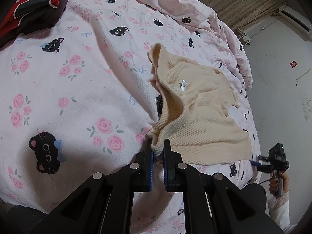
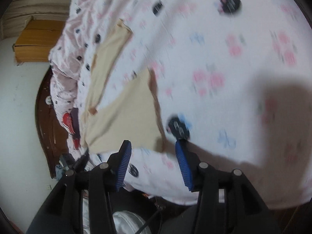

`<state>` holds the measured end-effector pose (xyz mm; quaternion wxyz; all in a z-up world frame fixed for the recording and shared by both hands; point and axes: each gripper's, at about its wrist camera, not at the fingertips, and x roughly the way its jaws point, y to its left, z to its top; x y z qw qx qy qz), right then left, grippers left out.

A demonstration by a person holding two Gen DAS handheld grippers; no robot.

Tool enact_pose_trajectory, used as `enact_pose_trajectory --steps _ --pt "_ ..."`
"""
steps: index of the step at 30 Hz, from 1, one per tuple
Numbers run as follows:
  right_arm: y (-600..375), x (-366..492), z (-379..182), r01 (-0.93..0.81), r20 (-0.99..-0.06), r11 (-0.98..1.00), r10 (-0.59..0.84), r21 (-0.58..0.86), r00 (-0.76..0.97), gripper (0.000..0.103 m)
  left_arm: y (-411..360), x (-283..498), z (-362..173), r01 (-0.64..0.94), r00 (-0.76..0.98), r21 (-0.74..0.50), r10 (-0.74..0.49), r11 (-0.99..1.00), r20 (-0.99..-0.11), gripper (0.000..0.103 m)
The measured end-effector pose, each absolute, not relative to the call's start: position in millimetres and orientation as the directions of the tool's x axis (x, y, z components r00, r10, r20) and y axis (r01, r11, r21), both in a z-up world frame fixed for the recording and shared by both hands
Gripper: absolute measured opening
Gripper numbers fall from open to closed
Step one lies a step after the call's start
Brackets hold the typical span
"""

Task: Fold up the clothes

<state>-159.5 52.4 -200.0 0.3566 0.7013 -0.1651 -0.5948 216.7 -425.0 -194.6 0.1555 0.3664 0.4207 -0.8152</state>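
A cream ribbed knit top lies on the pink floral bedsheet, with a white label inside its neck. My left gripper is shut on the ribbed edge of the top near its neck opening. In the right wrist view, which is blurred, the cream top lies spread ahead. My right gripper is open and empty, just above the sheet at the top's near corner. The right gripper also shows in the left wrist view at the bed's right edge.
A folded red and black garment lies at the far left of the bed. A rumpled quilt of the same print lies at the back. A wall stands right of the bed. A brown box sits beyond the bed.
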Motion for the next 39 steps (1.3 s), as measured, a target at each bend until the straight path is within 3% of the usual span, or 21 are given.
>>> enact_pose_trajectory --steps 7,9,11,14,29,39 --pt "56 -152 -218 0.117 -0.69 -0.681 -0.701 0.723 0.18 0.048 -425 217 -194 0.565 -0.683 -0.573 0.053 -0.594 -0.728 0.007" --pt "53 -150 -218 0.117 -0.687 -0.678 -0.706 0.725 0.171 0.043 -425 217 -194 0.566 -0.684 -0.575 0.052 -0.591 -0.728 0.007" --pt "48 -150 -220 0.119 -0.687 -0.677 -0.705 0.726 0.177 0.022 -425 217 -194 0.567 -0.685 -0.575 0.051 -0.589 -0.727 0.007" --pt "42 -148 -221 0.13 -0.693 -0.681 -0.697 0.721 0.185 0.005 -424 217 -192 0.569 -0.685 -0.574 0.047 -0.588 -0.727 0.007" --pt "83 -138 -170 0.173 -0.665 -0.643 -0.736 0.746 0.127 0.005 -421 225 -154 0.569 -0.66 -0.572 0.086 -0.591 -0.746 0.007" --pt "90 -140 -165 0.169 -0.662 -0.642 -0.74 0.748 0.119 0.005 -420 226 -131 0.568 -0.653 -0.575 0.102 -0.589 -0.75 0.007"
